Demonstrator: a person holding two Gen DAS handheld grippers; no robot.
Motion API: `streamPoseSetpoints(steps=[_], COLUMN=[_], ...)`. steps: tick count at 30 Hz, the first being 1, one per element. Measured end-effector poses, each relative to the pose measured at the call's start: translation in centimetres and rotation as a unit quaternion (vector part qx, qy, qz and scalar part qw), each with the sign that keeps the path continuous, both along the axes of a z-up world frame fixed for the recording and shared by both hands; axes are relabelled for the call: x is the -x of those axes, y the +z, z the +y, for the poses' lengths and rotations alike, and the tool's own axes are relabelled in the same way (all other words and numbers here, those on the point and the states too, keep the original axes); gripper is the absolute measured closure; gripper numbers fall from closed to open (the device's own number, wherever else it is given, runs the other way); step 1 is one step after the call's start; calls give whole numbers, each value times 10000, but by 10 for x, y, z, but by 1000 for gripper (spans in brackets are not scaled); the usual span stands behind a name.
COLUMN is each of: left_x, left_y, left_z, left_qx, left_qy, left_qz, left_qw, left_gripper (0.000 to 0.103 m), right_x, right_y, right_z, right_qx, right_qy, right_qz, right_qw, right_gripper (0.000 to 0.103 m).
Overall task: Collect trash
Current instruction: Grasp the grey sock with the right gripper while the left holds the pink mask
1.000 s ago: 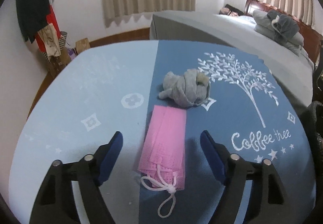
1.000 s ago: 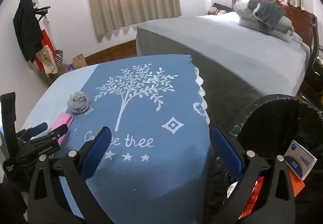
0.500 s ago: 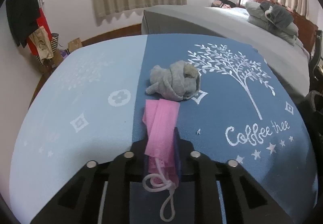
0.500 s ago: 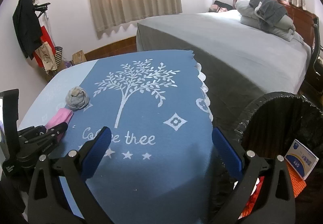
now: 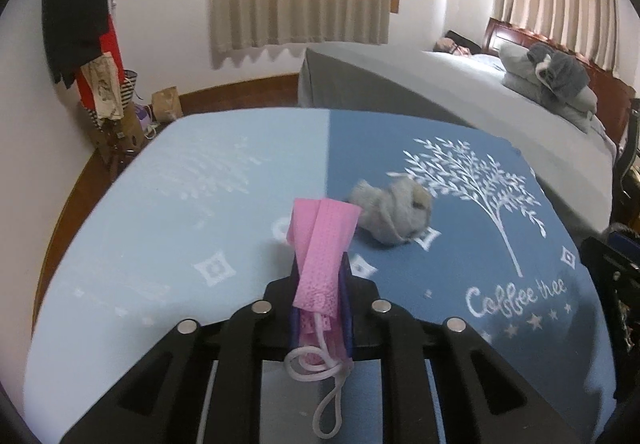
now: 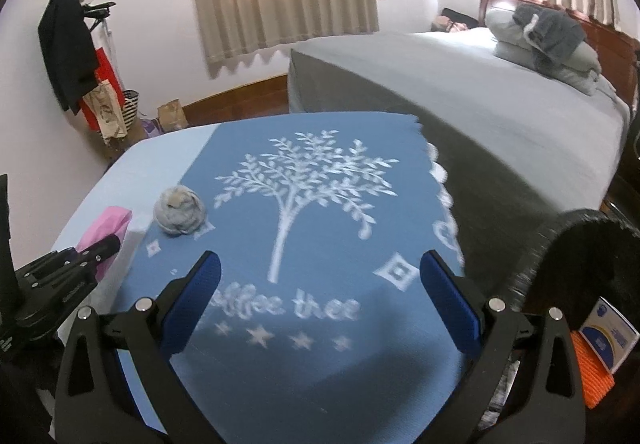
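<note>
1. The mask [image 5: 320,256], pink and folded, is pinched between the left gripper [image 5: 320,308] fingers, which press together on it. Its upper end sticks up past the fingertips, and its white ear loop [image 5: 324,384] hangs behind them toward the camera.
2. The right view shows the mask [image 6: 106,232] from the side, off to the left of the right fingers. Whether it is clear of the table cannot be told there; the left view hides what lies under it.
3. A grey wad [image 5: 394,216] lies on the table [image 5: 160,204] just ahead and right of the left fingertips, apart from the mask. In the right view the wad [image 6: 180,214] sits ahead and left of the right fingers.
4. The right gripper [image 6: 320,304] has its fingers spread wide with nothing between them, over the "Coffee tree" print [image 6: 288,308] on the blue cloth.
5. Only the right view shows the bin [image 6: 580,244], black-lined, right of the right fingers, with a white-and-blue box [image 6: 610,340] and something orange [image 6: 592,376] inside.
6. Both views show the bed [image 5: 480,96] beyond the table.
</note>
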State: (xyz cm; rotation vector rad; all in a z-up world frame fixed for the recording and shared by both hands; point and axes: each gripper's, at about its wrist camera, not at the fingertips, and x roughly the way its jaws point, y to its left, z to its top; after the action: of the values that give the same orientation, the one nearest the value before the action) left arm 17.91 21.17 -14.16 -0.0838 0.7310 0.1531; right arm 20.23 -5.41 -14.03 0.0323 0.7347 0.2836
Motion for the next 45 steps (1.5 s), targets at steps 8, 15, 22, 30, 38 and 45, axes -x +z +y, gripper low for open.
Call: streamPoseSetpoints(steps=[8,15,22,30,38,45], left_x=[-5,-10,-9,-6,-4,-1], left_y=[6,5,3,0,0,3], left_z=[36,55,69,79,80,80], left_qx=[-53,-116,-124,-133,-115,-104], left_qy=[356,570,710,810,869,901], left_qz=[-50,-65,-38,-13,-7,-17], left_qw=[9993,9983,9974,9966,9961,9959], left_gripper=[87,87,87,87,87,87], right_x=[-28,-49,-59,-73,-75,-74], right_y=[3,0,-8,-18,-29,-29], right_z=[47,87,115,136,153,160], right_qx=[-85,8,132,220,390,257], right_qy=[324,555,745,803,996,1299], right_qz=[46,158,276,433,646,819], right_qw=[9994,9983,9968,9956,9922,9878], right_gripper=[6,6,6,6,24,55])
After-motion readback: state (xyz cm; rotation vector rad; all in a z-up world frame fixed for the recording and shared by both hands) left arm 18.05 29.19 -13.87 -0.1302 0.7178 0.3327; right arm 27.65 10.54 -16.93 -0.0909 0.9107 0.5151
